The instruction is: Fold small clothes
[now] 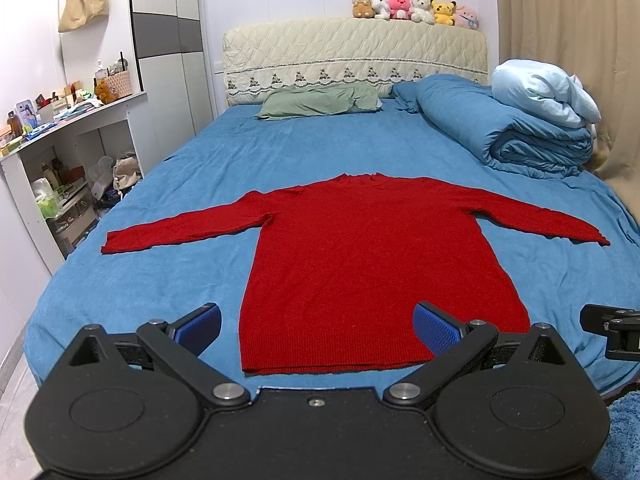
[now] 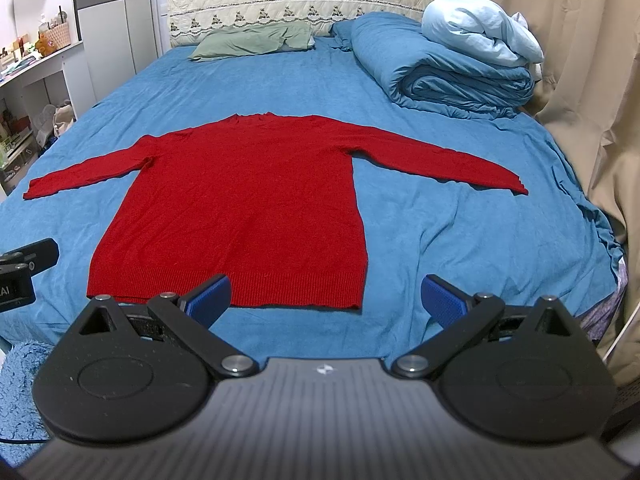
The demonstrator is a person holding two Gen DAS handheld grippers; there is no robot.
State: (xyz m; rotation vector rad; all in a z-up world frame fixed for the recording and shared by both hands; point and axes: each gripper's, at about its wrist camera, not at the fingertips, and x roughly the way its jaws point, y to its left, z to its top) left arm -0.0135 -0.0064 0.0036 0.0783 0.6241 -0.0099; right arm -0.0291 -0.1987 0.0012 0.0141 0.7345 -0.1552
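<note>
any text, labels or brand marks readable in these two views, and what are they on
"AI": white letters, cut off by the frame edge, on the left gripper body seen in the right wrist view; the rest is out of view.
A small white logo mark, no letters, on the right gripper housing.
Bottles and boxes on the white shelf: labels too small and blurred to read.
Red sweater: no visible text.

Left tongs (image 1: 318,322): matte black body, two round discs with raised rings, silver pivot screws, black linkage arms, blue ribbed fingertips (image 1: 434,330), small centre screw. Right tongs (image 2: 326,298): same black discs and links, blue textured fingertips (image 2: 442,300), grey ridged housing, small white logo, dust specks.
</note>
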